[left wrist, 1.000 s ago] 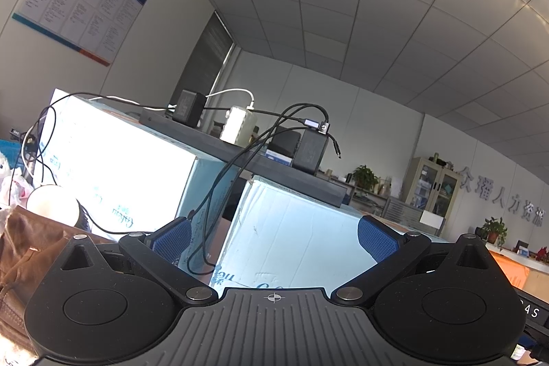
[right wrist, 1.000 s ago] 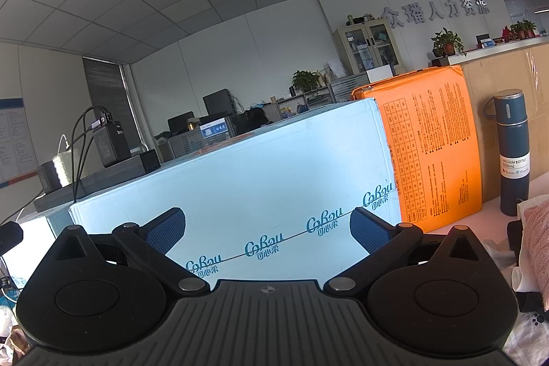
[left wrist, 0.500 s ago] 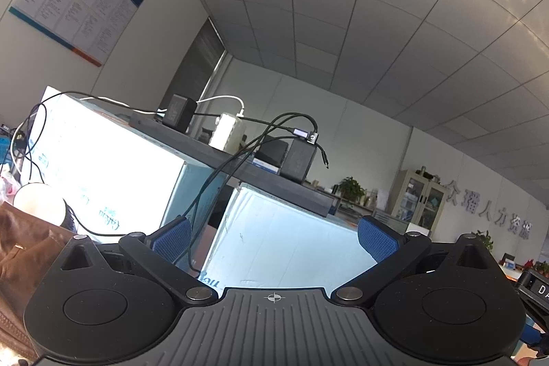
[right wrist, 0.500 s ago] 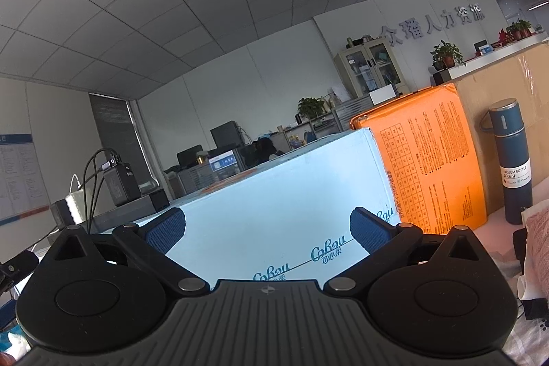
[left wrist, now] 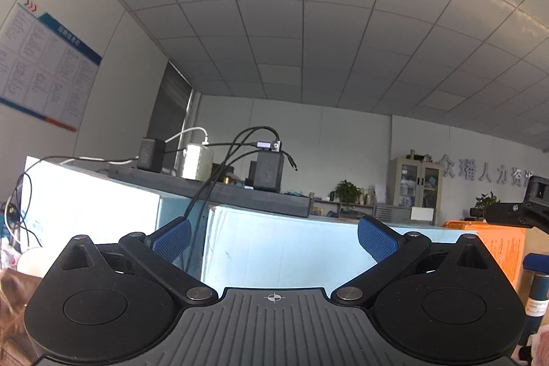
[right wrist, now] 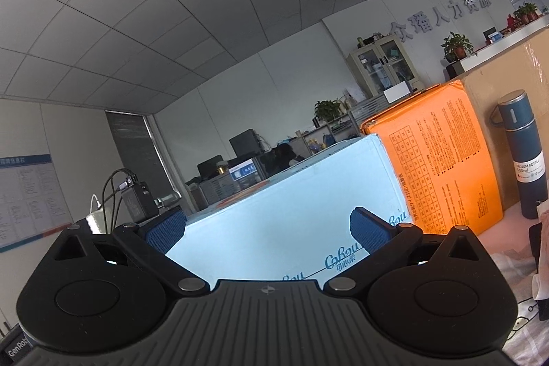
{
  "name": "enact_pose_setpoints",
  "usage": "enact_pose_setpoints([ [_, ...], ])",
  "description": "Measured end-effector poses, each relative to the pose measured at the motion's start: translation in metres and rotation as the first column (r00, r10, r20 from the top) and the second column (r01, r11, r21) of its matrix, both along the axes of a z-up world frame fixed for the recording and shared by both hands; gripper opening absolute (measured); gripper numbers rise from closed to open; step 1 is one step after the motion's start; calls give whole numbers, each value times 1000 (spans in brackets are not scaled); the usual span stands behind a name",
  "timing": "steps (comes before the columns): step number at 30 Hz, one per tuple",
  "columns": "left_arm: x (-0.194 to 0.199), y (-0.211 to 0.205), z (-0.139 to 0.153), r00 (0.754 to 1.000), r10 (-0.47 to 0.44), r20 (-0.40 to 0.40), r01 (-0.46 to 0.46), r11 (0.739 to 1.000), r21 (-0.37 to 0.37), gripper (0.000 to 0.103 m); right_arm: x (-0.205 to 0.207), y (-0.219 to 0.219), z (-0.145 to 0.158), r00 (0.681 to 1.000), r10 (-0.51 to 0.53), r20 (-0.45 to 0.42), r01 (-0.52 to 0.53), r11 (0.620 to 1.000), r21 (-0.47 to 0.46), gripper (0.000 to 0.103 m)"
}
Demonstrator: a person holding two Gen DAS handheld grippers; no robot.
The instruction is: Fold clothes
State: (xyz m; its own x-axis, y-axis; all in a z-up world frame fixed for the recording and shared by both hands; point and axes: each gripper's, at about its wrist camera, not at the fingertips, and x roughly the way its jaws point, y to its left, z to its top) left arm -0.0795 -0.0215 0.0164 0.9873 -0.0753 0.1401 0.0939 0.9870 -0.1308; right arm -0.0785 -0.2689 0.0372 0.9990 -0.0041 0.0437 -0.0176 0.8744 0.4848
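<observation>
Both cameras have tipped further upward than a second ago, so more ceiling and less of the table area fills each view. My left tool (left wrist: 272, 240) has its blue pads spread wide with nothing between them; my right tool (right wrist: 267, 228) is equally wide apart and empty.

Beyond the left tool stand pale blue boxes (left wrist: 291, 249) with a dark shelf board (left wrist: 219, 194) across their tops carrying chargers and looping cables (left wrist: 219, 174). Beyond the right tool the same blue box (right wrist: 291, 211) sits beside an orange box (right wrist: 442, 160).

Clothing is barely visible: a strip of pink fabric (right wrist: 544, 249) at the right view's far right edge, and a blurred brown item (left wrist: 10, 304) at the left view's lower left. I cannot tell whether either is the garment to fold.

I judge folding has not begun. To do this step well, I would tilt both tools down until the cloth is in sight, then pick an edge or corner.

Only the right view shows the blue vacuum bottle (right wrist: 525, 156) fully; only the left view shows the wall poster (left wrist: 44, 67) clearly and a corner of the other tool (left wrist: 521, 211).
</observation>
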Motion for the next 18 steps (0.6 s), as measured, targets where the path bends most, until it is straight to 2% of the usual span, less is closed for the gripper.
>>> enact_pose_setpoints([
  [6,-9,20,-3,997,74,-24,-74,997,15,103,4,-4,-1,990,139,3,-139,987,82,103],
  [9,-13,39,-10,990,132,-56,-130,990,50,103,7,0,-2,987,161,-25,-158,982,99,103],
  [14,-18,79,-21,966,240,-94,-231,968,97,103,8,15,-3,986,161,-50,-157,985,73,103],
  [18,-22,117,-24,938,335,-86,-328,941,83,103,15,34,-9,982,177,-63,-172,983,66,103],
])
